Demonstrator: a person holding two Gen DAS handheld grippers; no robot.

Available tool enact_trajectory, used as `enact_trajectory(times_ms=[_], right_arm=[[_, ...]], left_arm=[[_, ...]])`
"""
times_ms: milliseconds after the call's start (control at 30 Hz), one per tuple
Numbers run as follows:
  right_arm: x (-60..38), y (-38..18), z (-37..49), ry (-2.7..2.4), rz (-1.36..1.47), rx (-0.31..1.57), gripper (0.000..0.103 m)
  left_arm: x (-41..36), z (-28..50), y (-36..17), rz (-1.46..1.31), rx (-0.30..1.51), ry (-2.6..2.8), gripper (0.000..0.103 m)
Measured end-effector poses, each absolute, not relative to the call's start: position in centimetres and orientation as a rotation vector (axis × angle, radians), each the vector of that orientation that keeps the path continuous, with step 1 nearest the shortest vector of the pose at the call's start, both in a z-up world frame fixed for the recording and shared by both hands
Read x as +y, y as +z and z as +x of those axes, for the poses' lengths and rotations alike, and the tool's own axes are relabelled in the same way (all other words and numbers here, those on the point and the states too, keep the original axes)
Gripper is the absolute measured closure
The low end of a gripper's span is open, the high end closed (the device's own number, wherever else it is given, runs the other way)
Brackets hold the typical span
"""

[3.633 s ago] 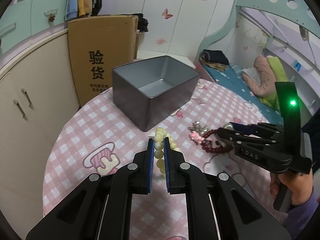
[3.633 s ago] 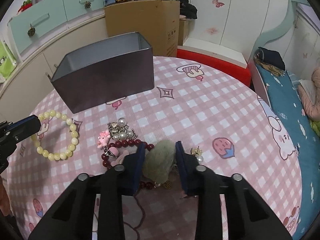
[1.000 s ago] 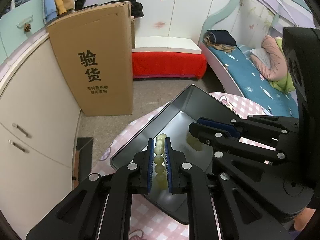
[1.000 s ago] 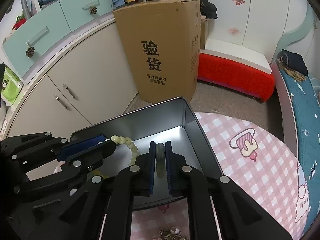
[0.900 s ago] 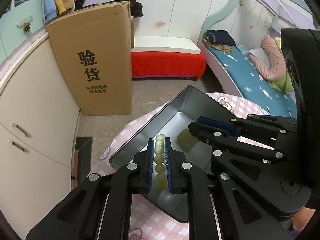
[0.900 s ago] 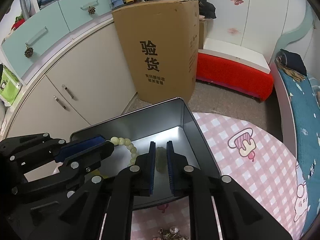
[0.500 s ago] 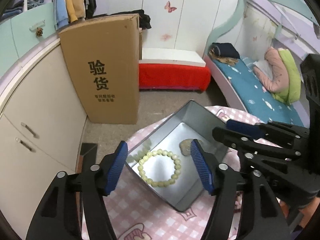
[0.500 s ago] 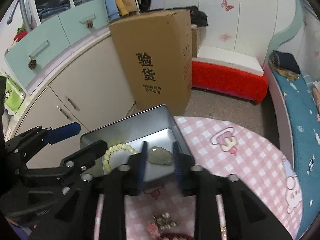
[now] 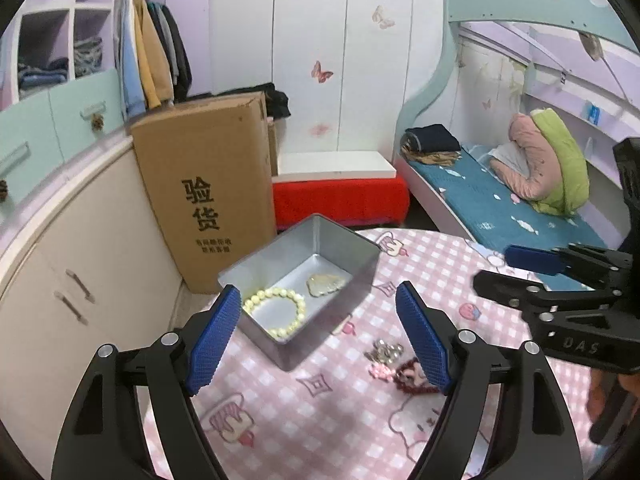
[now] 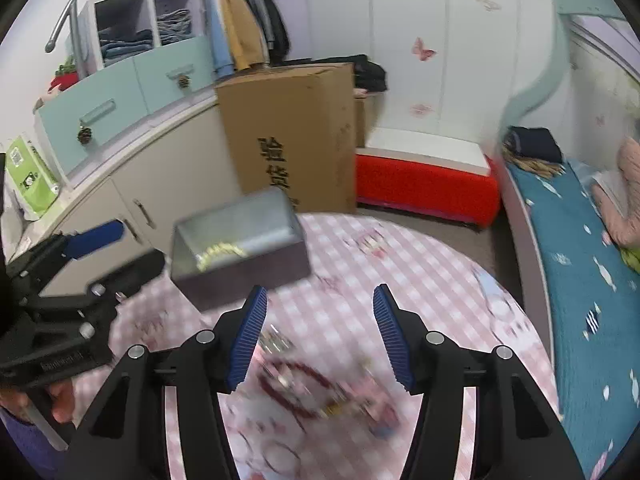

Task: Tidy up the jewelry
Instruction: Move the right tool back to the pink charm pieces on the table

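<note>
Writing: the cardboard box [image 9: 208, 196] standing on the floor behind the table carries two large black Chinese characters, 验货, with smaller lines beneath that I cannot read. The body of my right gripper [image 9: 496, 270], seen from the left wrist camera, bears the raised letters "DAS". A green packet [image 10: 24, 178] on the cabinet at the left edge of the right view has a printed square code; its text is too small to read.

Jaws: my left gripper [image 9: 320, 332] stands wide open, its jaws having just been opening, and nothing lies between the blue pads [image 9: 210, 334]; they touch nothing. My right gripper is open to a lesser width, its jaws also having just been opening, and it too holds nothing.

Task items: the grey tin [image 9: 356, 276] sits on the pink checked tablecloth [image 9: 320, 432] near the far left edge of the table. Inside it lie the pale yellow bead bracelet [image 9: 276, 312], flat on the floor of the tin, and just beside it the pale green stone pendant [image 9: 326, 283]. On the cloth, near the tin, remain a cluster of pearl pieces [image 9: 383, 350], a small pink charm [image 9: 380, 371] and a dark red bead bracelet [image 9: 412, 378]. The right view is blurred; there the items on the cloth cannot be told apart clearly.
</note>
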State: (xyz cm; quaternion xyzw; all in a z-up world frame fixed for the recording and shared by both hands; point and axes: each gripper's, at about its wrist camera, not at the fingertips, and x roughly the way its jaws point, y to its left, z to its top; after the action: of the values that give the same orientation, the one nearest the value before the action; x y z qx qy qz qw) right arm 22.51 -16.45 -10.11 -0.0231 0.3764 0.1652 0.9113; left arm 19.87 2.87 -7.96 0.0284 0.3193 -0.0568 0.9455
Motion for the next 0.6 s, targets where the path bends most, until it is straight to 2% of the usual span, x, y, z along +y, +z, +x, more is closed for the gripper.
enact_trajectory(times_ms=[300,600], right_arm=[[-22.6,-14.6,19.9,0.234,0.018,0.825,0.049],[-24.5,-16.5,20.4,0.226,0.088,0.849,0.049]], left_arm=[[1.7,19.3,-11.6,0.045,0.721,-0.077,0.026],[2.1,20.6,-13.8,-0.049,0.768,-0.069,0.026]])
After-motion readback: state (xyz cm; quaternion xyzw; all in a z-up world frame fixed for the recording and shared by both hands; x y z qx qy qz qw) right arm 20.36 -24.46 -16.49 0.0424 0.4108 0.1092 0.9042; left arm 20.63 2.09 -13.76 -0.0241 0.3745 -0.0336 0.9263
